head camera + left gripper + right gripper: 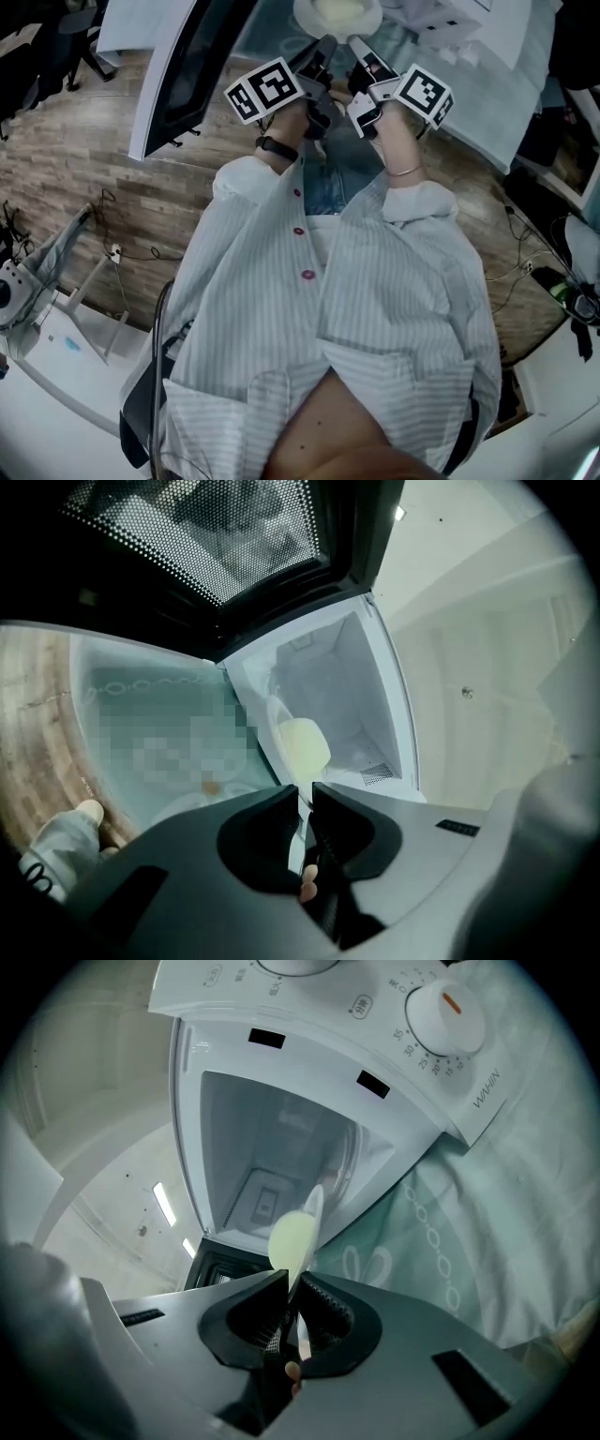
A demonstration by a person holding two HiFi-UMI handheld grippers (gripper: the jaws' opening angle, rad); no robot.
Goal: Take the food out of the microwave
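Nearest us is our pale striped button-up shirt [375,309], both sleeves reaching forward toward the white microwave oven [309,1007]. Next come the two tools, side by side just short of the microwave's open front. The left gripper [306,791] has its jaws drawn almost together on the thin rim of the shallow white dish [370,21]. The right gripper [292,1279] pinches the rim on the other side in the same way. We judge this two-sided hold is meant to keep the dish level, so the round pale yellow food [302,747] on it does not slide.

The dish hangs in front of the microwave's mouth, carried by the jaws. We cannot tell whether it has fully cleared the opening. At the microwave's left its dark glass door [192,66] is swung wide, which leaves the way out free. Below the microwave a pale green patterned cloth [459,1241] covers the worktop, a likely place to set the dish down. Farthest back is the bare white cavity [272,1138].
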